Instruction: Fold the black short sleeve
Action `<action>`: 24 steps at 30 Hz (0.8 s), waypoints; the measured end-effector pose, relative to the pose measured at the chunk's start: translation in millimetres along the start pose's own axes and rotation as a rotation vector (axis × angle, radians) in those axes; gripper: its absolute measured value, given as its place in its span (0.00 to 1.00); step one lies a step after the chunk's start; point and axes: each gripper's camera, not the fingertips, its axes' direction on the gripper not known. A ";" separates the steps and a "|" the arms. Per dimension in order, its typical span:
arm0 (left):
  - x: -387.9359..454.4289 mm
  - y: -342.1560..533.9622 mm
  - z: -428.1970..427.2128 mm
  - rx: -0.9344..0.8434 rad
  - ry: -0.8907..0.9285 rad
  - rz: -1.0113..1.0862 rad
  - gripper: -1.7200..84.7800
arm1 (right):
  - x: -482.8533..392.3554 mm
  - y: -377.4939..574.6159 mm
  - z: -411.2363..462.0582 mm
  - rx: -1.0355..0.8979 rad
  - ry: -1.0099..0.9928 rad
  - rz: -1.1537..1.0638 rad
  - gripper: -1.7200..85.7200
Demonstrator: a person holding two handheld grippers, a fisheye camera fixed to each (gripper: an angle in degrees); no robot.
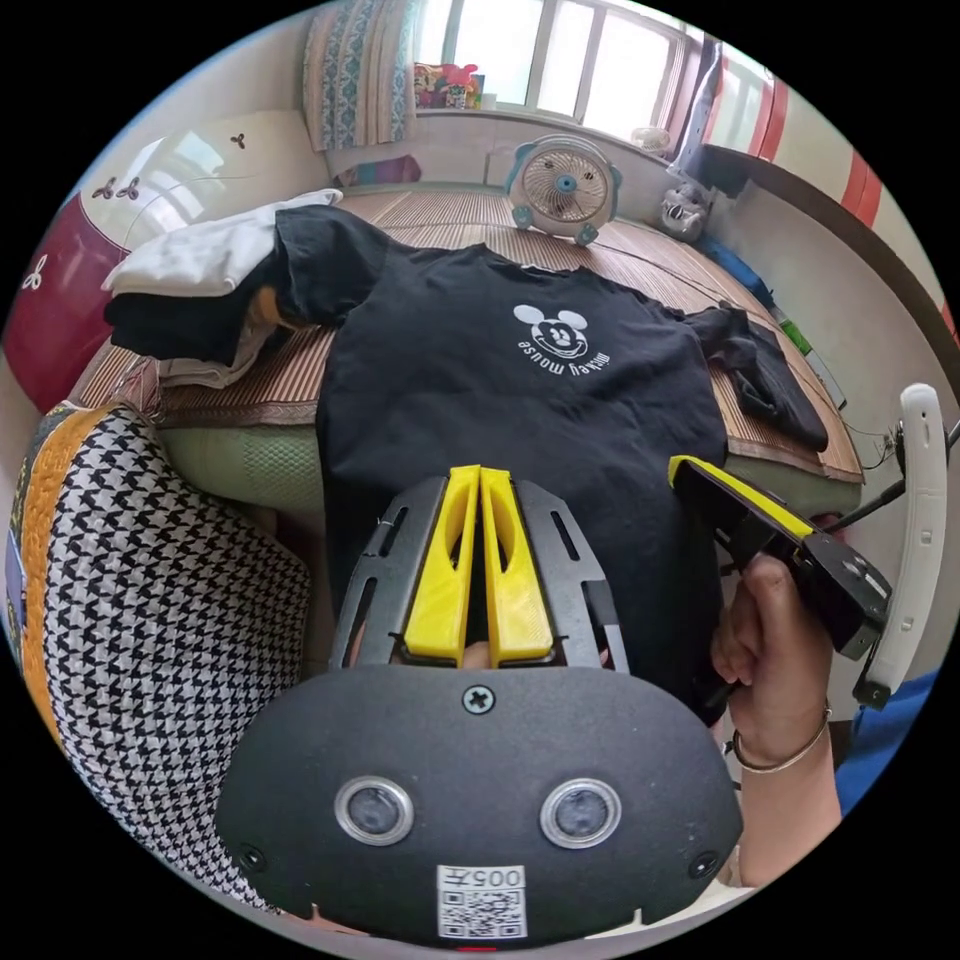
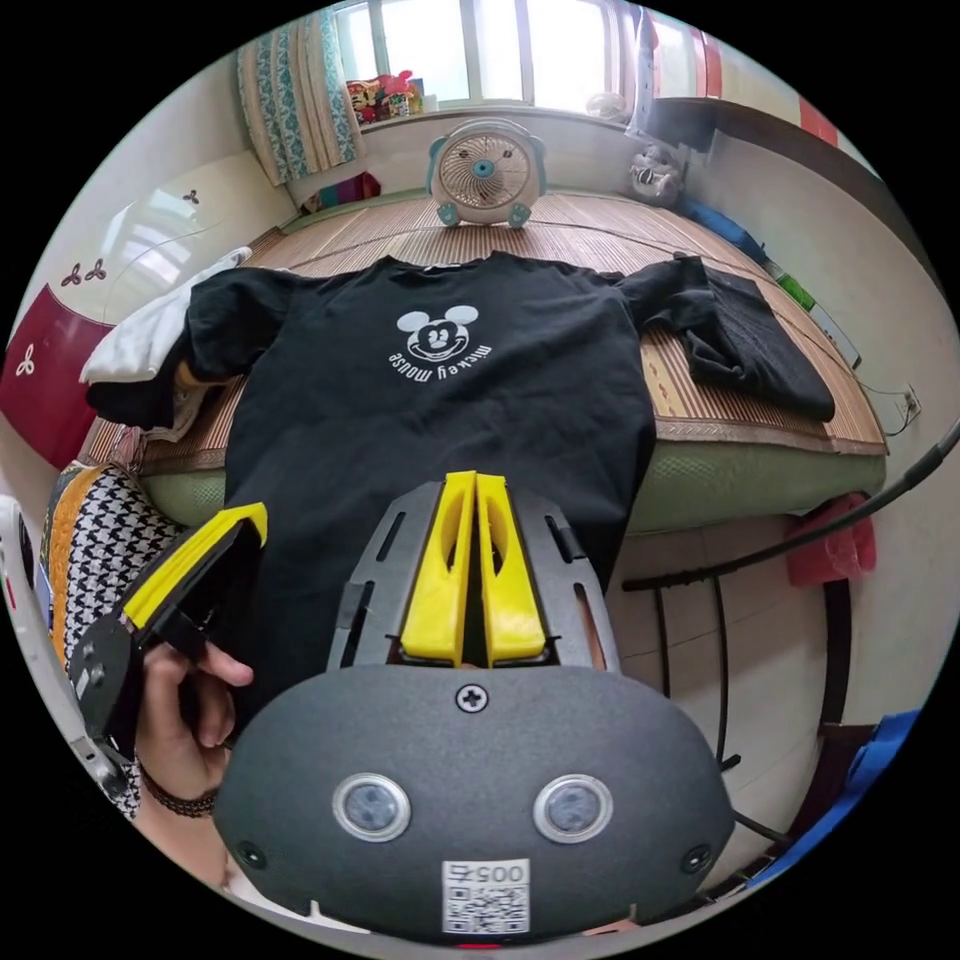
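Lying spread out on a bed covered with a bamboo mat [image 1: 440, 225], the black shirt [image 1: 520, 400] is showing its white printed front in the left gripper view, collar toward the window and hem hanging over the near edge of the bed. The left gripper [image 1: 478, 480] is hovering over that lower part, its yellow fingers [image 1: 440, 570] pressing together with nothing seen between them. To the side, a hand [image 1: 770, 650] is holding the right gripper [image 1: 690, 468], whose fingers are lying closed just beside the shirt's edge. One sleeve is resting against a pile of folded clothes [image 1: 200, 290], and a dark folded garment [image 1: 770, 375] is lying by the other sleeve. A small fan [image 1: 565, 190] is standing on the mat beyond the collar, and a checkered cushion [image 1: 150, 640] is sitting beside the bed.

Looking through the right gripper view, the black shirt [image 2: 440, 400] is again lying flat with its hem drooping off the bed. The right gripper [image 2: 475, 485] is hanging over the hem, yellow fingers [image 2: 515, 580] closed on nothing. The left gripper [image 2: 255, 515], held by a hand [image 2: 185, 720], is sitting closed near the shirt's side. The fan [image 2: 487, 180] is standing past the collar, and the dark folded garment [image 2: 760, 350] is lying on the bamboo mat [image 2: 600, 225].
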 end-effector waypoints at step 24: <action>-34.8 -31.8 39.9 -0.056 0.124 0.007 0.07 | 5.4 4.1 5.6 0.019 -0.030 0.006 0.01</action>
